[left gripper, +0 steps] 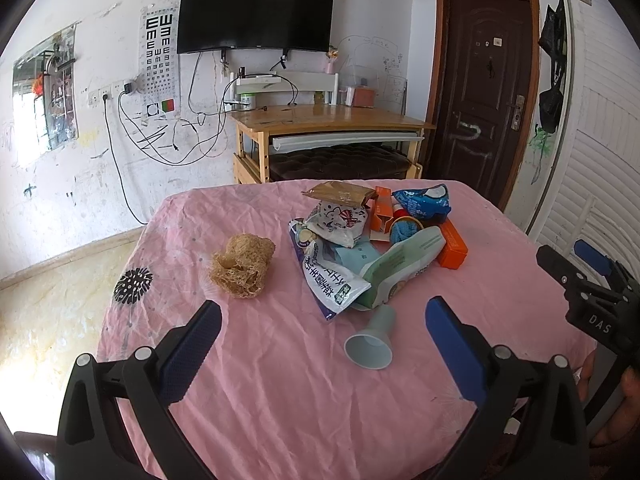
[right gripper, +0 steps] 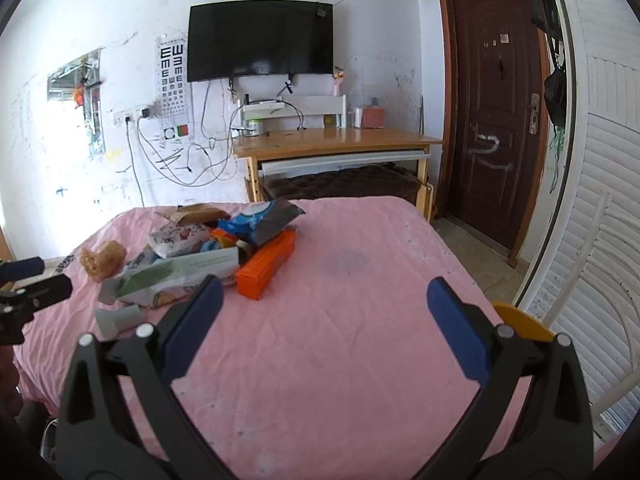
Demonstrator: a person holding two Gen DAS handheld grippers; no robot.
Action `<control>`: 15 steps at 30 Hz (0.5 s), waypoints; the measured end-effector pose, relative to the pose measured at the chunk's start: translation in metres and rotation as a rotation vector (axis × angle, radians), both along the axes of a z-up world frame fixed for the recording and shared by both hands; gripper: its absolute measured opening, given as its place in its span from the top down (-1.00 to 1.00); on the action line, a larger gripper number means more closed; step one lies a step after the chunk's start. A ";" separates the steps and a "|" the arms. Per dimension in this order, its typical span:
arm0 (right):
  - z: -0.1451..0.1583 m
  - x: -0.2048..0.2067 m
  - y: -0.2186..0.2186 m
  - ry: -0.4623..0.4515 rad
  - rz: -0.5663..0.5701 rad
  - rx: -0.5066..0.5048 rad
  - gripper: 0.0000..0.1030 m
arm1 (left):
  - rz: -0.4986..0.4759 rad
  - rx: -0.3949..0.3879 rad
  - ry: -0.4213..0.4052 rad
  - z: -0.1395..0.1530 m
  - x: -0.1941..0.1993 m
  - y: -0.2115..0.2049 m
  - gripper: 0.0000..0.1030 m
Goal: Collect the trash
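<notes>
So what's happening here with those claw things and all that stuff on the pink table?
A person is holding a claw in each hand to gather trash. Both the left claw and the right claw are open and hold nothing. The litter pile, made of wrappers, orange boxes and a paper cup, still lies untouched on the pink tablecloth, with a loofah beside it.

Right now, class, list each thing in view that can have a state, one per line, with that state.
Left claw: open, empty.
Right claw: open, empty.
Paper cup: tipped on its side.
Orange box: lying flat, closed.
Green packet: torn open.
Door: shut.
Television: off.
</notes>
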State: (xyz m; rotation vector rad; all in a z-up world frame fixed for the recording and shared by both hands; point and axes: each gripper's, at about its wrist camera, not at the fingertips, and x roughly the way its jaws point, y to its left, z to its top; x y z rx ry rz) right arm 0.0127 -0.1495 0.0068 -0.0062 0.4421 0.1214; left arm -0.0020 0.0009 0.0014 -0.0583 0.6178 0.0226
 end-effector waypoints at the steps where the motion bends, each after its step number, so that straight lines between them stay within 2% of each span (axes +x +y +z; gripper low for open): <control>1: 0.000 0.000 0.000 0.000 -0.001 0.000 -0.91 | -0.001 -0.001 0.001 0.000 0.000 0.000 -0.88; 15: 0.001 -0.002 -0.002 -0.001 0.001 0.001 -0.91 | -0.002 0.002 -0.001 0.001 0.000 -0.002 -0.88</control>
